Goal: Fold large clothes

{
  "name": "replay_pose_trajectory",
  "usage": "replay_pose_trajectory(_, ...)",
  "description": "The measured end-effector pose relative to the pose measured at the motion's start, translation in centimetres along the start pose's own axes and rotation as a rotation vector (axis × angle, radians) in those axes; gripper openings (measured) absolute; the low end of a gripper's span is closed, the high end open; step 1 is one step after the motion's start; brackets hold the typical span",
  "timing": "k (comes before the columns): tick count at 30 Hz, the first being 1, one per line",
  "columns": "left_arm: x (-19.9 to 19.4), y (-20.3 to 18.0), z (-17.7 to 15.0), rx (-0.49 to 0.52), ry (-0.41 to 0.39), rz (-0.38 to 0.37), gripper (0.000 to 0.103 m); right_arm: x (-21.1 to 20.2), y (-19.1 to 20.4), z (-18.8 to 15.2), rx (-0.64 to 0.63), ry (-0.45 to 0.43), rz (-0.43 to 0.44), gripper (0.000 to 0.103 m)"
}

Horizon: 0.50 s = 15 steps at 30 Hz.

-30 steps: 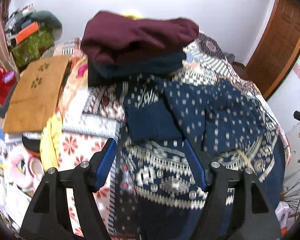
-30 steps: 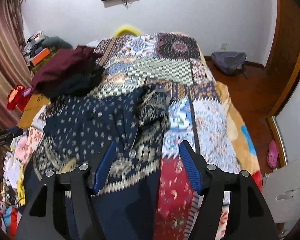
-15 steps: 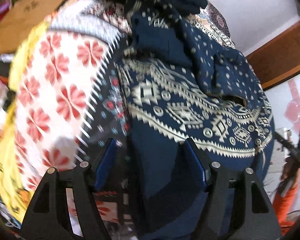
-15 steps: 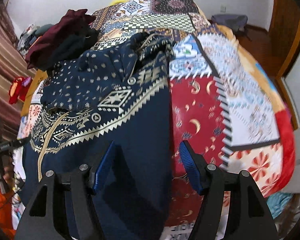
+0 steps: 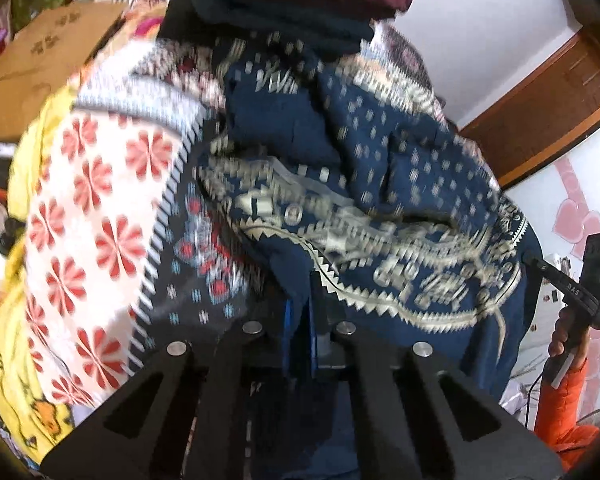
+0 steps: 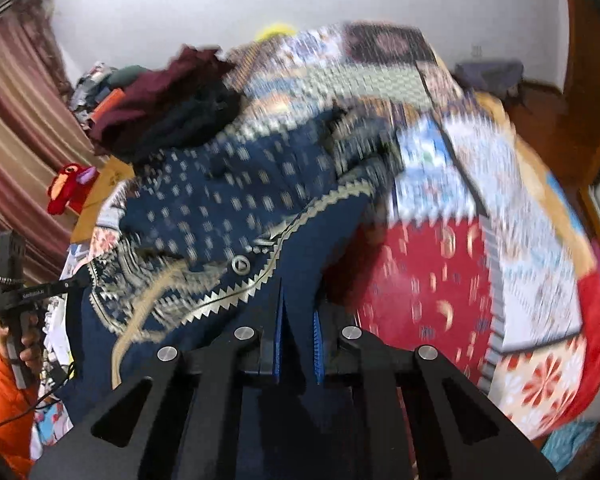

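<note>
Both my grippers, left [image 5: 300, 320] and right [image 6: 296, 328], have just closed: fingers spread a moment ago now pinch the near hem of the navy garment [image 5: 380, 184] lying rumpled on the bed [image 6: 440, 272].

left gripper [image 5: 299, 312] and right gripper [image 6: 296, 316] lowered, fingers just closed on navy garment [image 5: 380, 184] (hem edge)

A bed fills both views, covered by a patchwork blanket [image 6: 440, 264] with a red moon-print panel at centre right of the right wrist view and a white panel with red flowers [image 5: 96, 216] at left of the left wrist view. On it lies a crumpled navy garment [image 5: 380, 184] with cream patterned borders. Further back, at the top of the frame, a pile of maroon and dark clothes [image 6: 180, 104] rests on the blanket.
</note>
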<state>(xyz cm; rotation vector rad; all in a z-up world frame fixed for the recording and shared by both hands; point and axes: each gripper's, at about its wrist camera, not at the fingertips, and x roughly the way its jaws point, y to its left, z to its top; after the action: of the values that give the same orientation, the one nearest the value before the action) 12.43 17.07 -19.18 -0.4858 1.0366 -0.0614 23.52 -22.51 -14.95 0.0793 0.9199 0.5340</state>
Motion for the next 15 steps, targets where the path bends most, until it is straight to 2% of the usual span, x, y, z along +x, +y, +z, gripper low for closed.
replay_pose_trajectory(4,-2.0,-0.7,2.9,0.019,-0.096,-0.008,0.005,-0.7,0.0,2.5,-0.007,-0.069,-0.012,0.010)
replay_pose_trajectory(6,-2.7,-1.2,4.6,0.029,-0.150,0.014,0.005,-0.3,-0.4,3.7,0.012,-0.094,-0.026,0.010)
replay_pose_trajectory(8,-2.6,-1.3,5.7,0.026,-0.168,0.030,0.005,0.4,-1.1,4.4,0.031,-0.102,-0.030,0.010)
replay_pose_trajectory(12,-0.2,-0.7,7.8,0.005,-0.166,0.074,0.005,2.5,-2.4,5.1,0.068,-0.087,-0.074,0.010)
replay_pose_trajectory(15,2.4,0.2,8.5,-0.015,-0.134,0.117,0.006,4.8,-3.7,4.8,0.107,-0.026,-0.082,0.011)
